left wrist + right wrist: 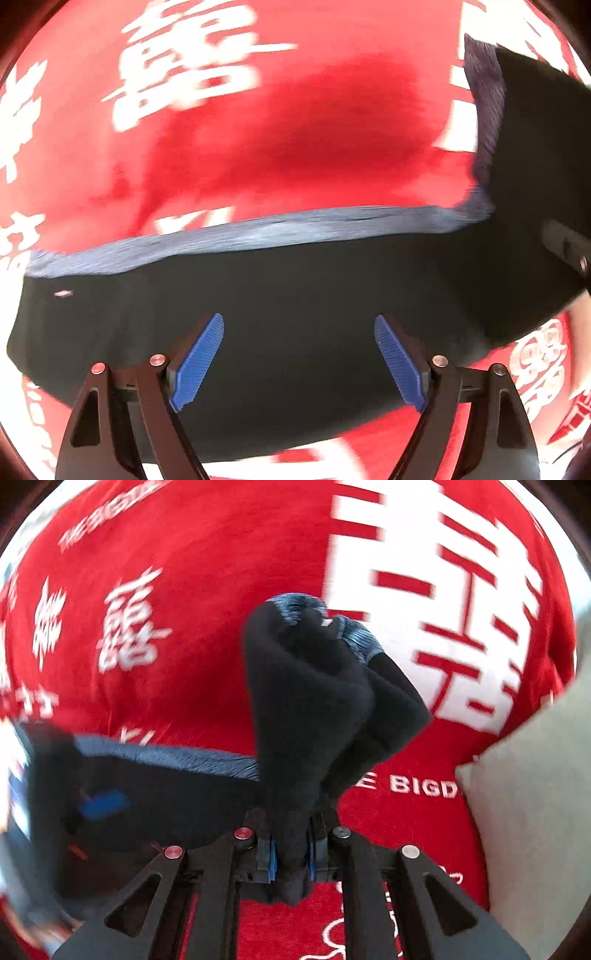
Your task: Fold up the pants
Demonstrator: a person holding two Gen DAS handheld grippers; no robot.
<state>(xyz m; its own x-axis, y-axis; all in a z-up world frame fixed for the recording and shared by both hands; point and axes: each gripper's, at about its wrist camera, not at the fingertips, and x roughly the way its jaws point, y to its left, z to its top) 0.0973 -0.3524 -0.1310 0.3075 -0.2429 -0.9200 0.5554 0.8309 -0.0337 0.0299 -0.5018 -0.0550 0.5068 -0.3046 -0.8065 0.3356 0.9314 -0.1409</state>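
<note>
Both wrist views down, close, pants (295, 295) shared

I see black pants (295, 295) with a blue-grey ribbed waistband (258, 232), a red cloth (295, 129) printed with white characters, and blue ridged pads (197, 362).

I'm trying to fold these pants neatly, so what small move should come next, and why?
Probably carry the right gripper, shut on a bunched end of the black pants, across and lay it on the flat part. The left gripper hangs open above that flat fabric on the red cloth, holding nothing.
</note>
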